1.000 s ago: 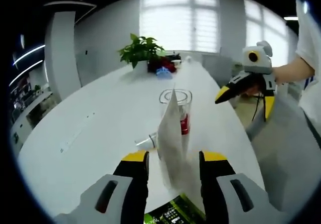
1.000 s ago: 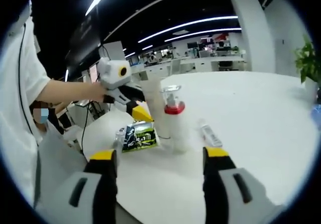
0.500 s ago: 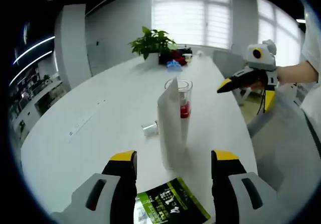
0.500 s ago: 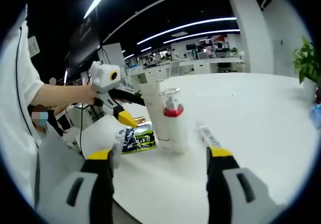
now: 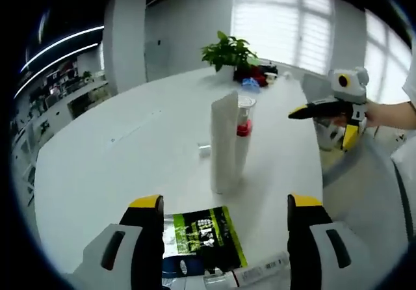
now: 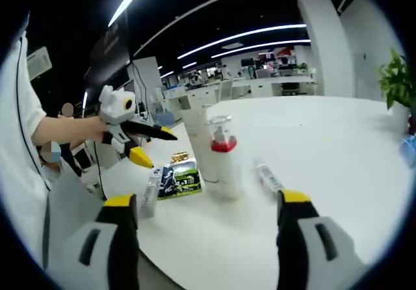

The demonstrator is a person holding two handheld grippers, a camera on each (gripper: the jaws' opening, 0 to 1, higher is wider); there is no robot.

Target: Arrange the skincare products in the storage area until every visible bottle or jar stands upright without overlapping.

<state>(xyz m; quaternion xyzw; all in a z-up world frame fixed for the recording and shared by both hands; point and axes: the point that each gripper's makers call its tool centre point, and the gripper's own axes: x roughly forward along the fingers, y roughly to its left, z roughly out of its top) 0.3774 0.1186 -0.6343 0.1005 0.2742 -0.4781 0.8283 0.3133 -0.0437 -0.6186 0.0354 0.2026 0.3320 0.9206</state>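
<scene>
Both tools are being held wide, gripping nothing. White tube [image 5: 225, 140] and red-collared bottle [image 6: 223, 157] are standing upright mid-frame on the tabletop [image 5: 117, 166]. Small tube [image 6: 269, 175] is lying flat: probably light, soft, slippery; best gripped mid-body.

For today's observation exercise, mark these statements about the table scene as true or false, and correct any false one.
1. The tall white squeeze tube stands upright. True.
2. The clear bottle with the red collar lies on its side. False: it stands upright beside the white tube.
3. The green and black sachet lies flat on the white table. True.
4. The left gripper grips the white tube. False: its jaws are open, holding nothing.
5. The right gripper is open. True.
</scene>
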